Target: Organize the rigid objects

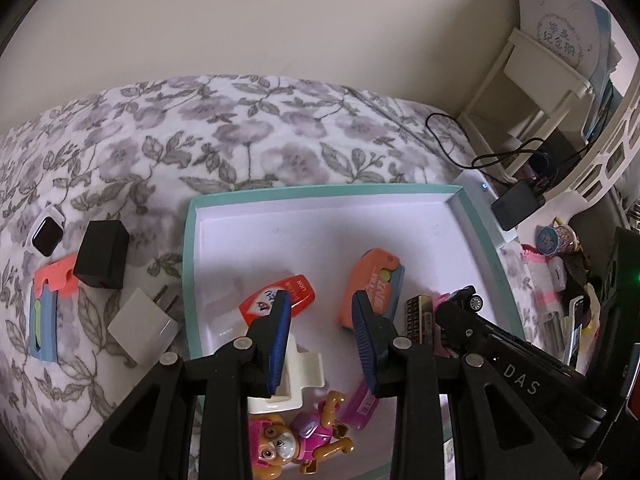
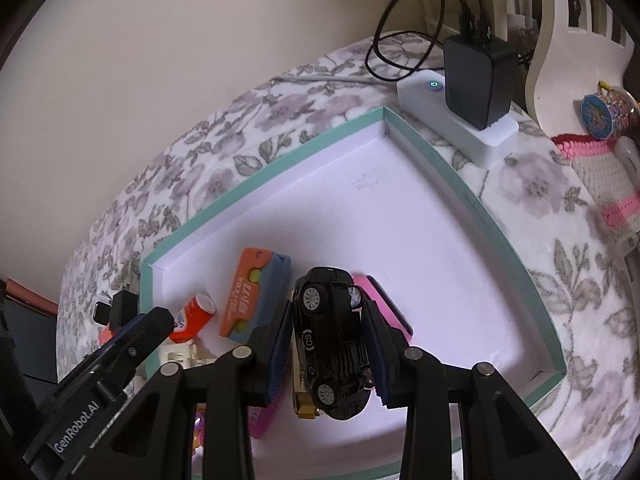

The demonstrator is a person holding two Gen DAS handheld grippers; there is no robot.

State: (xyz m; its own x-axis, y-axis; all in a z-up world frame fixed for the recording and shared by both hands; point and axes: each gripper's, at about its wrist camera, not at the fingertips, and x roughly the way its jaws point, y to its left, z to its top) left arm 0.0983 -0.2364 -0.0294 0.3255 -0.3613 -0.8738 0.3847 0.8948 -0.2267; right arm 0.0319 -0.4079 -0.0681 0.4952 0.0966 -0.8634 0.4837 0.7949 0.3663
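Observation:
A shallow white tray with a teal rim [image 1: 192,240] [image 2: 260,184] lies on the flowered bedspread. My right gripper [image 2: 328,312] is shut on a black toy car [image 2: 332,344] [image 1: 470,298], held just above the tray's near part. My left gripper [image 1: 323,340] hangs over the tray's near left side, open, with nothing between its blue pads. Under it lies a white hair clip [image 1: 304,376]. In the tray also rest an orange-and-blue piece [image 1: 372,284] [image 2: 256,296], a red-and-white tube [image 1: 276,300] [image 2: 192,318], a gold harmonica [image 1: 418,316], a pink piece [image 2: 386,308] and a pup figure [image 1: 288,440].
Left of the tray on the bedspread lie a white smartwatch [image 1: 48,232], a black box [image 1: 102,256], a white plug [image 1: 144,324] and a second orange-and-blue piece [image 1: 48,308]. Beyond the tray's far corner stands a white power strip [image 2: 456,128] with a black adapter [image 2: 476,80] and cables.

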